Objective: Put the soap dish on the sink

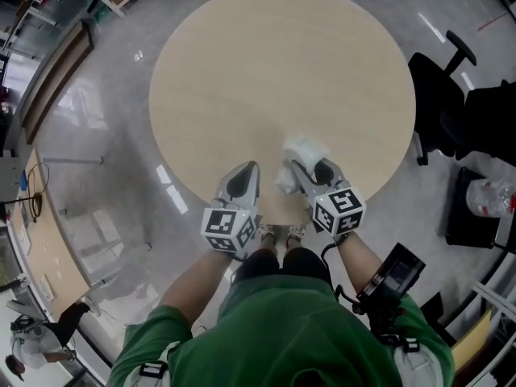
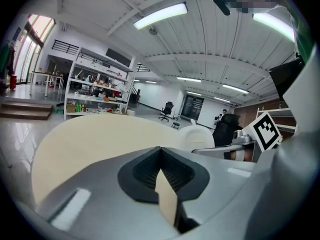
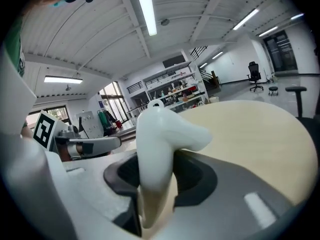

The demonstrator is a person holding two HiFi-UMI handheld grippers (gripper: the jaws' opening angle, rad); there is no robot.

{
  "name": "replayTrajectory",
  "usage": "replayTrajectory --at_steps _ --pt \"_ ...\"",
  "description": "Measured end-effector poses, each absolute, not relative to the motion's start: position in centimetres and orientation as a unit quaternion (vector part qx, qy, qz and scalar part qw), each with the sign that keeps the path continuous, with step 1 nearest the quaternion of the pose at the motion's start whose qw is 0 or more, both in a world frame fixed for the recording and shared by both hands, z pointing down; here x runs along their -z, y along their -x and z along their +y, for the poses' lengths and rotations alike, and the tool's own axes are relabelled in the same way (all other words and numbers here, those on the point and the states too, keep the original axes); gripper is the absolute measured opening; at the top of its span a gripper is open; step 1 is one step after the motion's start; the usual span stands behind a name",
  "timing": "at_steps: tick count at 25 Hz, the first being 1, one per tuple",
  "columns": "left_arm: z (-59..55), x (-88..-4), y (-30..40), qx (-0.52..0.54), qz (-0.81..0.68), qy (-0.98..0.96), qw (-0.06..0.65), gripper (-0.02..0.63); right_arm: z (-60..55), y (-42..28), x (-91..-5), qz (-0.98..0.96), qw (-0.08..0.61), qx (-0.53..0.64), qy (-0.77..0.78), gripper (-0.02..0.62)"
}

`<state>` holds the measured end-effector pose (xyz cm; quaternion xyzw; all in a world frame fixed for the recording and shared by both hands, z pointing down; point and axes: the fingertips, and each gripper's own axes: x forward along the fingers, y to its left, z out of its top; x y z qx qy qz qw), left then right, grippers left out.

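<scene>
I see a round, pale wood table [image 1: 282, 71] standing on a grey, glossy floor [image 1: 105, 135] that reflects the lights. A black office chair [image 1: 439, 87] stands just beside the table's right edge. A light wooden desk [image 1: 44, 240] runs along the left side, with cables on it. From the left gripper view I note a white ribbed ceiling [image 2: 100, 9] with long strip lights [image 2: 160, 15], all lit. White open shelving [image 2: 97, 91], crowded with items, stands beyond the table. Daylight enters through tall windows [image 2: 25, 44] at far left. A second office chair [image 2: 166, 109] stands far off.
</scene>
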<state>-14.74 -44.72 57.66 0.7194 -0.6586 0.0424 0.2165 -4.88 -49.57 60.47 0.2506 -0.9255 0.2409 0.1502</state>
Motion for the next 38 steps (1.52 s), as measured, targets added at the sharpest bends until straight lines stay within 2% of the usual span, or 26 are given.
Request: replayTrajectory --at_steps 11,23,32,38 --pt "-47.4 -64.6 14.3 -0.065 -0.662 -0.698 0.266 0.006 -51.1 6.3 -69.2 -0.905 0.210 -0.316 -0.192 0.147" --pt "-48.0 -66.6 15.0 -0.062 -0.665 -0.689 0.281 0.006 -52.0 7.3 -71.6 -0.878 0.217 -0.389 -0.173 0.153" --pt "-48.1 -66.1 14.6 -0.062 -0.665 -0.690 0.280 0.006 -52.7 6.6 -72.6 -0.867 0.258 -0.385 -0.184 0.166" --pt "-48.0 -65.9 14.8 -0.061 -0.665 -0.690 0.278 0.006 -52.7 6.2 -73.5 -0.864 0.302 -0.355 -0.192 0.196"
